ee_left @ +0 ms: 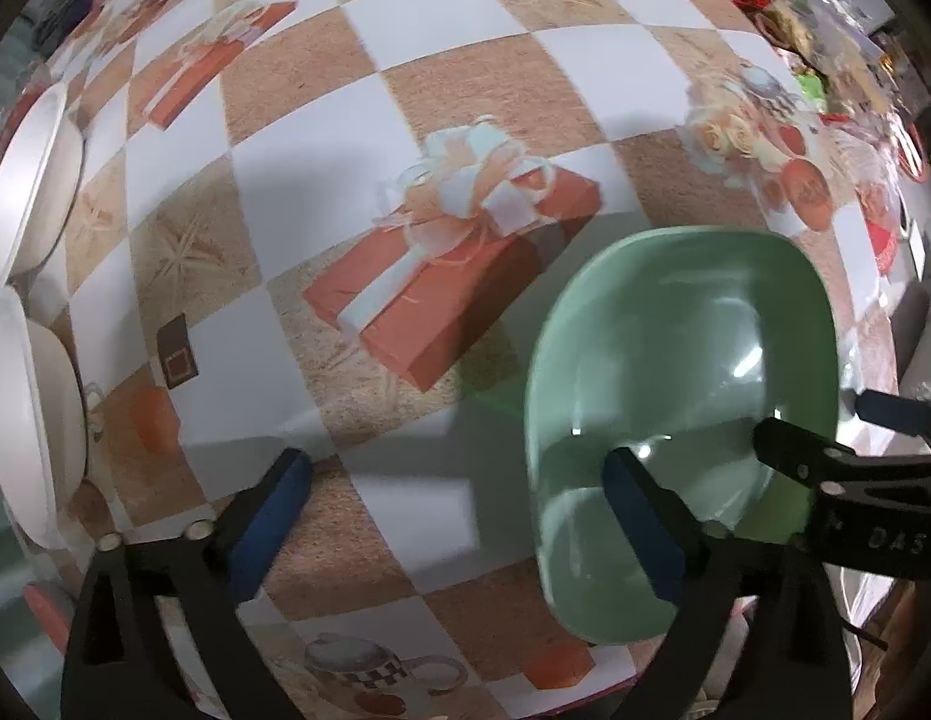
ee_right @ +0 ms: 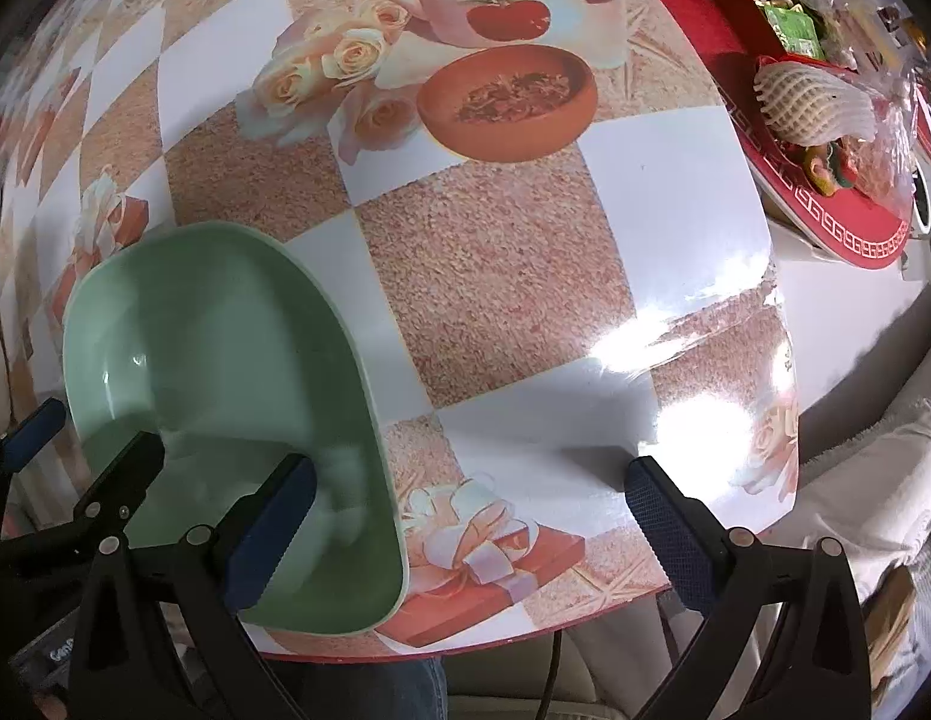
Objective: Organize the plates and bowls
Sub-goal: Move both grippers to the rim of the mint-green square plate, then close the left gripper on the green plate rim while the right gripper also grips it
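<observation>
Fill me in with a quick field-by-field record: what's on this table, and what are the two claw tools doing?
Surface: table under a checked cloth printed with gifts, roses and a teapot
Main item: green bowl, upright near the table's front edge
Other dishes: two white bowls at the left edge of the left wrist view
Clutter: red tray with snack packets, far right
Left gripper: jaws open, one finger over the green bowl, nothing held
Right gripper: jaws open, one finger over the bowl's rim, nothing held
</observation>
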A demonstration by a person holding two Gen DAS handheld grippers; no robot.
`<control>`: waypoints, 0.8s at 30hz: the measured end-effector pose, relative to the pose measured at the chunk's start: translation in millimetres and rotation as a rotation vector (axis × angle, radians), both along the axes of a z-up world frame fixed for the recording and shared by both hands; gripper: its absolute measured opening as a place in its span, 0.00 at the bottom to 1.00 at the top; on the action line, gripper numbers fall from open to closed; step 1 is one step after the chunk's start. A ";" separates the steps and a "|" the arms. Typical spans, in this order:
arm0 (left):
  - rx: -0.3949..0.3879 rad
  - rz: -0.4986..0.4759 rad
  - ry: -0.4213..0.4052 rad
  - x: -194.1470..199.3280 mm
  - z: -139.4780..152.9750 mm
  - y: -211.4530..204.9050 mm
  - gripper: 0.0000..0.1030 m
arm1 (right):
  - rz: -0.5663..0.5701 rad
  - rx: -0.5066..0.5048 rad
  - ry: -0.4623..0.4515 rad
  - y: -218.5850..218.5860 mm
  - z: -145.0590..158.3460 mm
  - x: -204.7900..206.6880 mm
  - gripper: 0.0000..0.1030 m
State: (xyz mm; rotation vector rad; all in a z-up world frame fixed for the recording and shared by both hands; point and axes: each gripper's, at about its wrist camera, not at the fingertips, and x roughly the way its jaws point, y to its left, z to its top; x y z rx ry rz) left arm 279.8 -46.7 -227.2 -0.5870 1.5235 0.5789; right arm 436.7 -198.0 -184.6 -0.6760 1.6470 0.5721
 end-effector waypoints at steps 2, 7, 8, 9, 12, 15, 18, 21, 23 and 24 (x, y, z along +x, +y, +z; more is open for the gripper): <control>-0.018 0.023 -0.015 -0.6 -3.7 1.5 1.00 | 0.001 0.005 -0.005 0.0 3.8 -4.2 1.00; -0.014 0.022 -0.018 1.1 -7.9 -0.8 1.00 | -0.004 0.029 -0.027 -2.4 6.9 -9.3 1.00; -0.011 0.025 -0.022 1.3 -8.1 -1.3 1.00 | -0.003 0.031 -0.030 -2.7 7.0 -9.7 1.00; -0.006 0.034 -0.027 1.5 -9.0 -2.1 1.00 | 0.000 0.032 -0.029 -2.1 6.9 -9.7 1.00; -0.009 0.043 -0.026 -3.6 -9.0 -1.4 1.00 | 0.005 0.026 -0.024 0.2 8.0 -10.9 1.00; -0.033 0.042 -0.002 -7.5 -7.0 10.5 1.00 | 0.012 0.016 -0.019 2.8 8.2 -10.6 1.00; -0.065 0.060 0.032 -0.7 -10.6 21.1 1.00 | 0.014 0.021 -0.035 3.9 9.3 -9.6 1.00; -0.071 0.043 0.033 3.2 -8.2 22.5 0.93 | 0.016 0.019 -0.044 5.3 11.6 -11.3 0.96; -0.063 0.013 0.023 8.3 -4.9 19.0 0.86 | 0.034 0.032 -0.047 8.3 15.4 -14.4 0.87; -0.057 -0.010 0.017 11.7 -3.0 16.0 0.80 | 0.048 0.039 -0.048 10.6 17.8 -16.7 0.79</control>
